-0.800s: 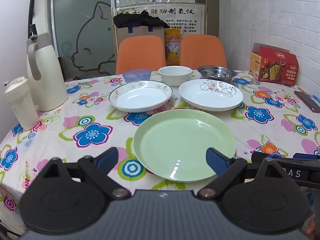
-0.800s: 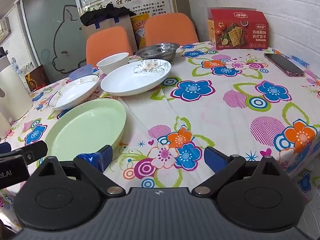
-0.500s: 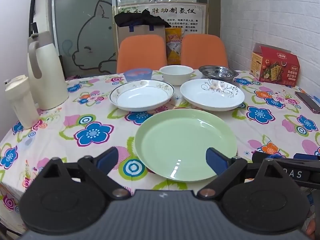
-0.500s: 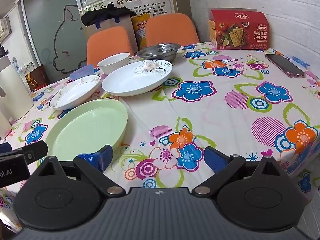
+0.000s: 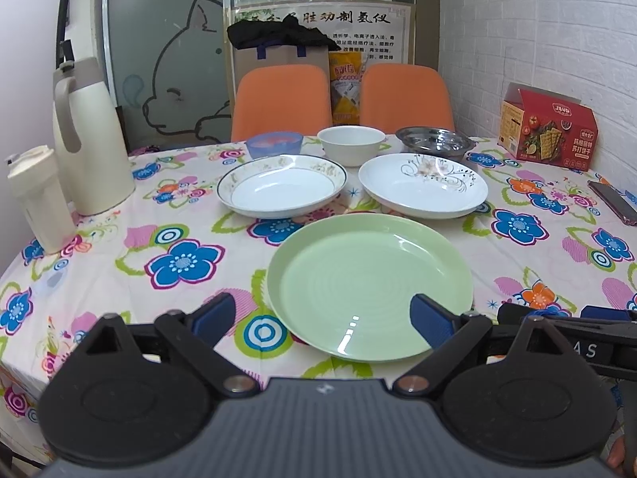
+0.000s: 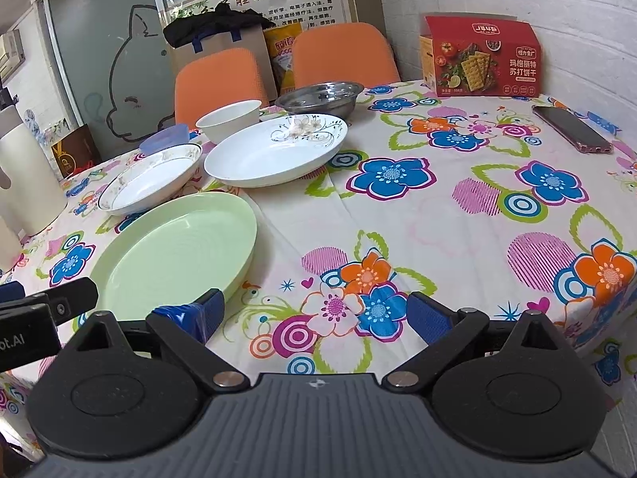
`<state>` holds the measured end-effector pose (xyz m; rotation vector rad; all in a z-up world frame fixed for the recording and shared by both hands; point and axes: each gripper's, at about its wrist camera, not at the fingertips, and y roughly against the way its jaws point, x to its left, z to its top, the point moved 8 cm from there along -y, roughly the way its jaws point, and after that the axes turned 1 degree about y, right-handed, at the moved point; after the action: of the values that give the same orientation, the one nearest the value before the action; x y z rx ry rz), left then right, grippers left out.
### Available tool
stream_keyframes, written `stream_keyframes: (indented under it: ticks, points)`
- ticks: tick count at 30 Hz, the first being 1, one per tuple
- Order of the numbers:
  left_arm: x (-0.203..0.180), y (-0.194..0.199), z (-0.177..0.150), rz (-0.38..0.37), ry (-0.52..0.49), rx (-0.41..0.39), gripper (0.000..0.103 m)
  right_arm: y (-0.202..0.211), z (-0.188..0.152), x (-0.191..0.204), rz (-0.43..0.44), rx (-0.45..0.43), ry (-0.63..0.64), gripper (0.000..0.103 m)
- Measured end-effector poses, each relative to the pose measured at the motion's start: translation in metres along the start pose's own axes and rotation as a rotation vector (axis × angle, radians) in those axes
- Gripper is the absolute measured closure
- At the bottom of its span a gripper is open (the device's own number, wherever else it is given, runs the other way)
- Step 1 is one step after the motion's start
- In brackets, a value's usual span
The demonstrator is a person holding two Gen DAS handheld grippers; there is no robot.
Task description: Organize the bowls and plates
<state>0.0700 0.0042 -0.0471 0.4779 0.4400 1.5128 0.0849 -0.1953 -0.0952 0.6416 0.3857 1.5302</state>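
Fingers (image 5: 215, 316) of both grippers spread wide, empty, near round glossy green plate (image 5: 370, 279).

left tool (image 5: 321, 319): black ribbed body | round pivot discs | silver screws | blue pads (image 5: 430, 320) | right tool (image 6: 314, 316): same

Left wrist view: low at near table edge, facing across green plate (image 5: 370, 285) toward orange chairs (image 5: 280, 99).
Right wrist view: same edge, further right, facing across floral tablecloth (image 6: 458, 215); green plate at left.
Nearness: close, just above tabletop.
Shared: green plate, two white plates, bowls, red cracker box (image 6: 481, 57).
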Motion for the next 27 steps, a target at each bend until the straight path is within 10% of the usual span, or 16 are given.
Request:
stream_keyframes:
  ticks: [27]
  points:
    - [-0.006,-0.010,0.001,-0.015,-0.009,0.022,0.010,-0.011,-0.003,-0.007,0.004,0.024,-0.024,0.017]
